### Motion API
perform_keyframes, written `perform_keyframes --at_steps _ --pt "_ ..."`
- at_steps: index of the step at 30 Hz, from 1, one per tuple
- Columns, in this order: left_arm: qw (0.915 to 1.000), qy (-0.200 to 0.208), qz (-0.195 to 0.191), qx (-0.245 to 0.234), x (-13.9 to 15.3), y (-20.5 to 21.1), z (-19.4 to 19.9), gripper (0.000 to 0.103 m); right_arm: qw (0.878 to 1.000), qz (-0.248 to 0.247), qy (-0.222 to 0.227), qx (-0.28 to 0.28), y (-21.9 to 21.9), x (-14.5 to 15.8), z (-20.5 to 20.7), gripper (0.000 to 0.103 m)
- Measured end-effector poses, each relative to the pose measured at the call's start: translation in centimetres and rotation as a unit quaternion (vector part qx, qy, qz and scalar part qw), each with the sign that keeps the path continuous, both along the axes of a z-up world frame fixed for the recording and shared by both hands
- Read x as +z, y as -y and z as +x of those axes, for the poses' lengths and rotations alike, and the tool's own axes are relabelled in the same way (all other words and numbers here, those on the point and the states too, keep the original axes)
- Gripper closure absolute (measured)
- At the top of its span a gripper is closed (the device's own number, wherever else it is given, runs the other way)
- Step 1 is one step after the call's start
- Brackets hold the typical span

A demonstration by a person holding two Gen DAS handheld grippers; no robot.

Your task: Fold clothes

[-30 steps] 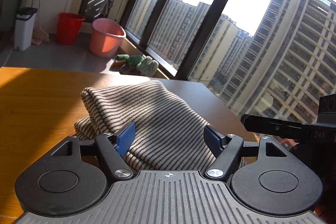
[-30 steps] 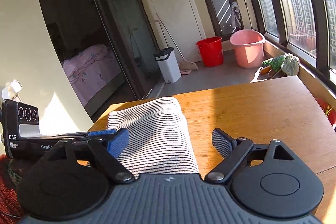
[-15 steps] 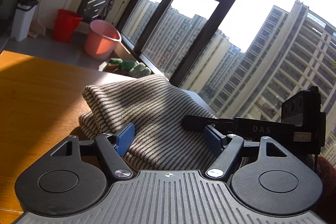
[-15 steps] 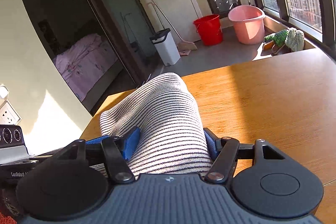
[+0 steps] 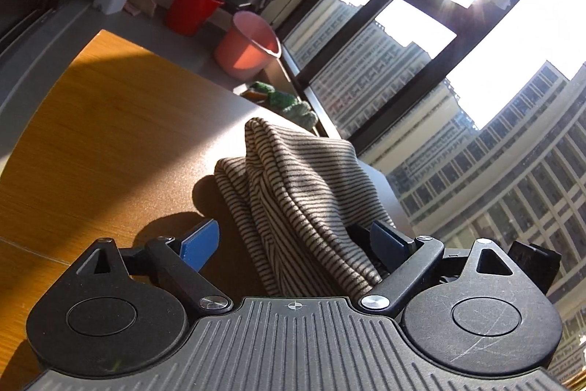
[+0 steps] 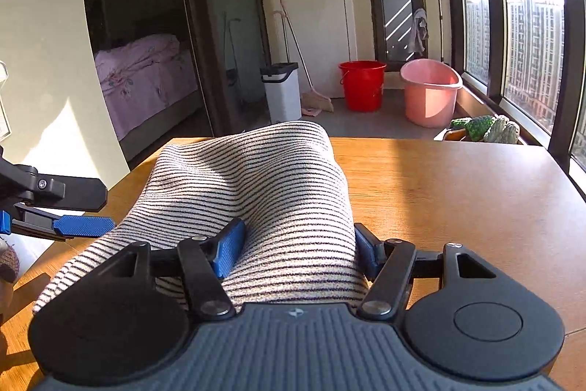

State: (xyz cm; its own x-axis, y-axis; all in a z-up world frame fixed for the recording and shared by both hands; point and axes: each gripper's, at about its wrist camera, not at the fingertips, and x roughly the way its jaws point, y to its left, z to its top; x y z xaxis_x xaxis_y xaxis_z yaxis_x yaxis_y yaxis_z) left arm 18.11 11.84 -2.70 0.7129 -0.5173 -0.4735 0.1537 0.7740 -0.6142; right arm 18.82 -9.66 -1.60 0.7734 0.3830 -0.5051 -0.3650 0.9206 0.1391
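Right claw (image 6: 296, 250) clamped on striped sweater (image 6: 256, 185), lifted off desk (image 6: 457, 193); left claw (image 5: 293, 240) spread, sweater between fingers.

The right claw (image 6: 296, 250) is clamped shut on fabric; the left claw (image 5: 293, 240) stands spread, tilted.

Left tool (image 5: 291, 244) body: matte black plastic, ribbed grey-black centre plate, small crosshair mark at its front edge.
Left tool discs: two round black housings, each with a recessed circle; fine scratches are seen on the right one.
Left tool linkage: black arms pinned with silver round-head screws; triangular cut-outs behind.
Left tool pads (image 5: 199, 244): blue, textured.
Right tool (image 6: 295, 250): same build is noted; blue pads (image 6: 229, 250), silver screws, crosshair mark.
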Motion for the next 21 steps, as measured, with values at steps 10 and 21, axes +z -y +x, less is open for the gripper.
perform_keyframes --at_steps 10,21 --pt "0.9961 -0.007 0.088 -0.005 -0.4 4.0 0.3 0.019 0.99 0.099 -0.087 0.054 6.8 -0.5 -0.5 0.014" --pt "0.9922 0.01 0.124 0.012 0.0 3.5 0.6 0.019 0.99 0.081 -0.082 0.08 3.7 -1.4 0.4 0.028"
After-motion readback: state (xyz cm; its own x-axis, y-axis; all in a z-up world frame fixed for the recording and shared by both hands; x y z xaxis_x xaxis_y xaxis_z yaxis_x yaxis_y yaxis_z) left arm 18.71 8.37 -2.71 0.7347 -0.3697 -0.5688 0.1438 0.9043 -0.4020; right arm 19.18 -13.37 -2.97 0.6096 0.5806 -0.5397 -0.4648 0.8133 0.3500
